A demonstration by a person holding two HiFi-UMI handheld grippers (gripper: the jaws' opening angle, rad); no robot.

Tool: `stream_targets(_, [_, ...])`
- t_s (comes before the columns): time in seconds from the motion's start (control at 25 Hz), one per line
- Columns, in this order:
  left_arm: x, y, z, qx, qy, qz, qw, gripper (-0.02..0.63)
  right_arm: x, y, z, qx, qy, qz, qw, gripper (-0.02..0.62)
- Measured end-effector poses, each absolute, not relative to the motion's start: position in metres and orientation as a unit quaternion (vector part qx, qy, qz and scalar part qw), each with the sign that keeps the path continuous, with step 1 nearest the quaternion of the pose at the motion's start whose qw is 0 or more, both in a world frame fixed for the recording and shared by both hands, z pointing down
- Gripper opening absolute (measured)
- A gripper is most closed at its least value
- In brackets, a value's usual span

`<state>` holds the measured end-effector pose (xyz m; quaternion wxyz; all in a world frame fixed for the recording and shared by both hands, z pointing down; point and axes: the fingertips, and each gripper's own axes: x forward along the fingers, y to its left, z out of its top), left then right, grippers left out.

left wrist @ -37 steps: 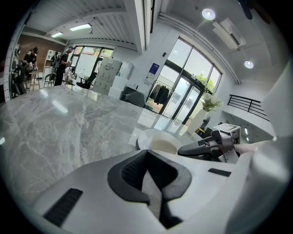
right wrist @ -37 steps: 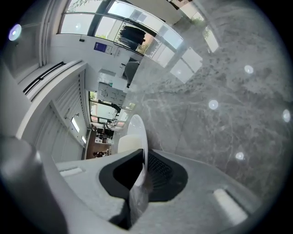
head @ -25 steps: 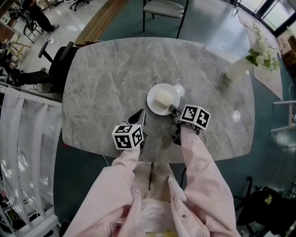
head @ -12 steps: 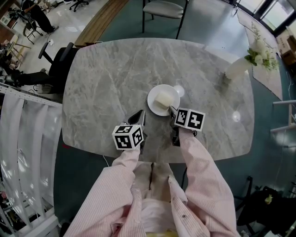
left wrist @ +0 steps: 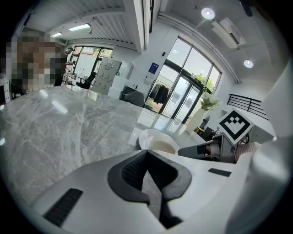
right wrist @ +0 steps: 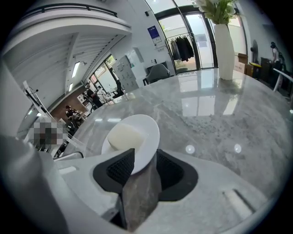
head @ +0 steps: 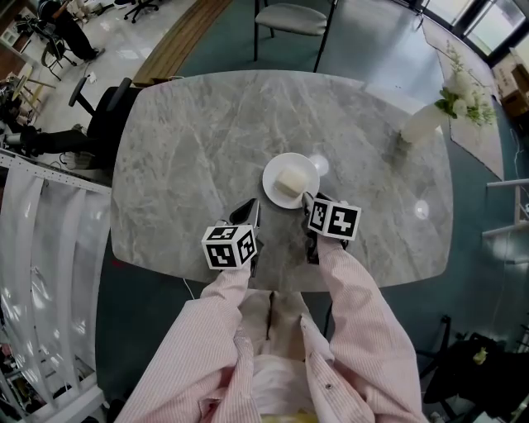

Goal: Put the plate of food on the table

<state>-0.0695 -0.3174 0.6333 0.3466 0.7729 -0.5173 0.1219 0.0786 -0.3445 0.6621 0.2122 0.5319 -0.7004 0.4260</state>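
Observation:
A white plate point(head: 302, 164) rests on the grey marble table point(head: 190, 149), holding a pale block of food point(head: 289, 181). My right gripper point(head: 307, 199) is at the plate's near rim. In the right gripper view the plate point(right wrist: 145, 132) with the food point(right wrist: 121, 136) has its rim between the jaws of the right gripper point(right wrist: 145, 155). Those jaws are opening, and a gap shows beside the rim. My left gripper point(head: 251, 208) hovers left of the plate with its tips together and nothing held. The left gripper point(left wrist: 146, 153) looks toward the plate point(left wrist: 158, 138).
A white vase with flowers point(head: 428, 118) stands at the table's far right, also seen as the vase point(right wrist: 223, 43). A chair point(head: 293, 16) stands beyond the far edge. A black office chair point(head: 103, 107) is at the left. The table's near edge lies just below both grippers.
The right gripper's marker cube has shifted slightly left and toward me and turned a little. The plate stays in the same spot. The left gripper has not moved.

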Motion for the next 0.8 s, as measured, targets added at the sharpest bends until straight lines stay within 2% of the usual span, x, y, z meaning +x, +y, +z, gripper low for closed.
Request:
stream_targets(0.4, [-0.066,-0.314,0.608,0.788,-0.511,0.109,0.326,-0.008,0.081,-0.343,0.635,0.532,-0.724,0.381,0.22,0.112])
stream_targets(0.64, [-0.062,-0.307,0.584,0.804,-0.502,0.098,0.304,-0.009,0.078,-0.339,0.609,0.521,-0.752,0.354,0.191,0.021])
stream_targets(0.8, [-0.064,-0.305,0.567,0.814,-0.5,0.09,0.283,-0.009,0.077,-0.336,0.591,0.506,-0.775,0.34,0.166,0.006])
